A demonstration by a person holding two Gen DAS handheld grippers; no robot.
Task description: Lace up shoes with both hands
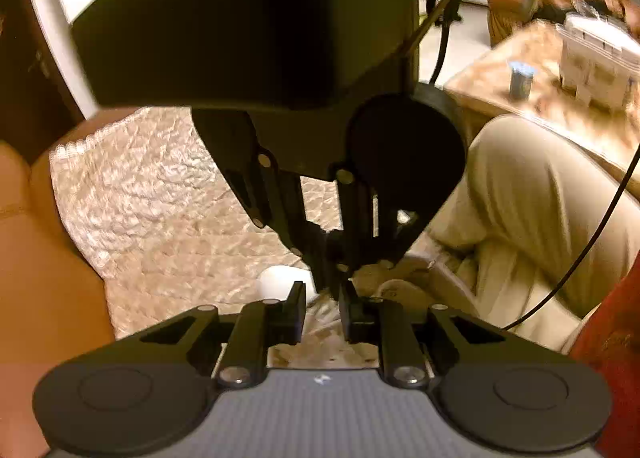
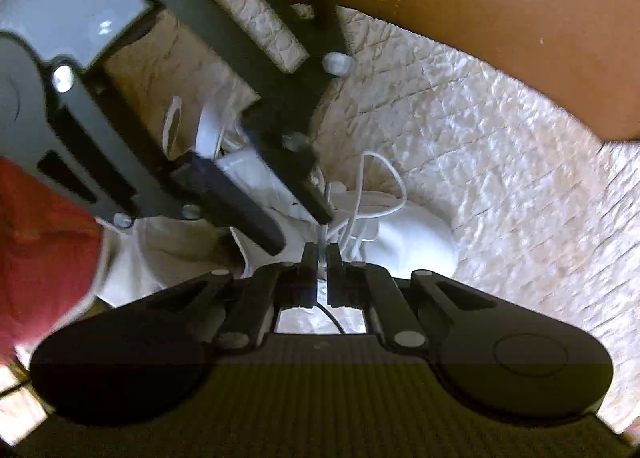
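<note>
Clearly the lacing is only partway along: the white shoe (image 2: 416, 242) sits on the quilted cream cover (image 2: 500, 145) of a tan leather seat (image 2: 480, 17), with loose white lace (image 2: 384, 185) looping above its eyelets and nothing tied that I can make out (the tongue area is hidden by black linkages). Threading the remaining eyelets and pulling snug look like what is left.

From its own camera, the right gripper (image 2: 320, 254) points nearly straight down over the shoe, its 2 fingers pinched tight on a strand of lace running up between them. The left gripper (image 1: 322, 298) tilts down steeply toward the same spot, just beside the right one, its jaws standing slightly apart; motion blur leaves it unclear whether any lace lies between them. A person's beige trouser leg (image 1: 532, 197) is near.
</note>
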